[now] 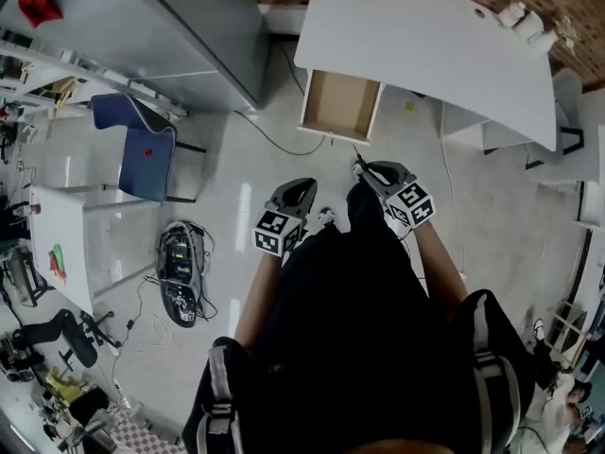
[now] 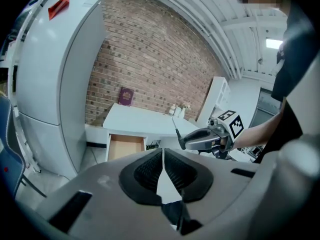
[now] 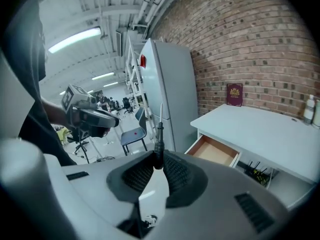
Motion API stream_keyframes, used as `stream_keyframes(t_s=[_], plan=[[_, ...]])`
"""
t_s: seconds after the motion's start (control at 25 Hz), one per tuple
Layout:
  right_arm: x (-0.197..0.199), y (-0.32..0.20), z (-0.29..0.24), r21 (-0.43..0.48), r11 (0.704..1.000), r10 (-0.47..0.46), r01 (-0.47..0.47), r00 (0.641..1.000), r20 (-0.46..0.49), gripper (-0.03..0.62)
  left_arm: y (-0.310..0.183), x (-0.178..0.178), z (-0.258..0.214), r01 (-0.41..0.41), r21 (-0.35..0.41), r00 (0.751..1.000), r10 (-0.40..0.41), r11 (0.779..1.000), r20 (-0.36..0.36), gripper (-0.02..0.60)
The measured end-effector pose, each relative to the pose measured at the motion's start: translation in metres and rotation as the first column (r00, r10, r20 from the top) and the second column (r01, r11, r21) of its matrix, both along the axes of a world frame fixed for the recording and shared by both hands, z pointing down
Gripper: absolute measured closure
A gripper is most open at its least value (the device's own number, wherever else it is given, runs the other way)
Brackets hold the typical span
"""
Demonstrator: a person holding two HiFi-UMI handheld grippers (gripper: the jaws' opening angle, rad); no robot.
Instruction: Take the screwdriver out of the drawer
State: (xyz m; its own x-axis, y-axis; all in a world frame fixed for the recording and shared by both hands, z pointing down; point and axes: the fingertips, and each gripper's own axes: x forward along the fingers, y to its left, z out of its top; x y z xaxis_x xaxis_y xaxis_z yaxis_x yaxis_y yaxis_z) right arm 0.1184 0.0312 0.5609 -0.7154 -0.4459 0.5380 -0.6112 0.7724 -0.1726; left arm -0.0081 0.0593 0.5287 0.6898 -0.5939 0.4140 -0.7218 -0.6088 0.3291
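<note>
Blue chair (image 1: 142,168) stands at the left on the floor, with a red dot on its seat. Left tool (image 2: 163,159) has its pads pressed together with nothing between them. Past it, the wooden drawer (image 1: 340,102) hangs open under the white counter (image 1: 435,36). Right tool (image 3: 158,165) is clamped on the dark handle of the screwdriver (image 3: 158,136), shaft pointing up, outside the drawer. Further right, a maroon book (image 3: 234,94) stands against the brick wall; its gold print is too small to read.
</note>
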Motion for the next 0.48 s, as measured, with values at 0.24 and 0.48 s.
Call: stream_keyframes(t_s=[0.24,0.48], plan=[[0.004,0.017,-0.011,0.040,0.999,0.028,-0.028,1.000,-0.004,0.480,0.010,0.007,0.003,-0.039,-0.004,0.999,0.039,0.999,0.004,0.558],[0.009,0.032,-0.012,0.046,0.996,0.072,-0.072,0.997,-0.004,0.480,0.013,0.011,-0.004,-0.078,0.013,0.997,0.078,0.997,-0.003,0.558]])
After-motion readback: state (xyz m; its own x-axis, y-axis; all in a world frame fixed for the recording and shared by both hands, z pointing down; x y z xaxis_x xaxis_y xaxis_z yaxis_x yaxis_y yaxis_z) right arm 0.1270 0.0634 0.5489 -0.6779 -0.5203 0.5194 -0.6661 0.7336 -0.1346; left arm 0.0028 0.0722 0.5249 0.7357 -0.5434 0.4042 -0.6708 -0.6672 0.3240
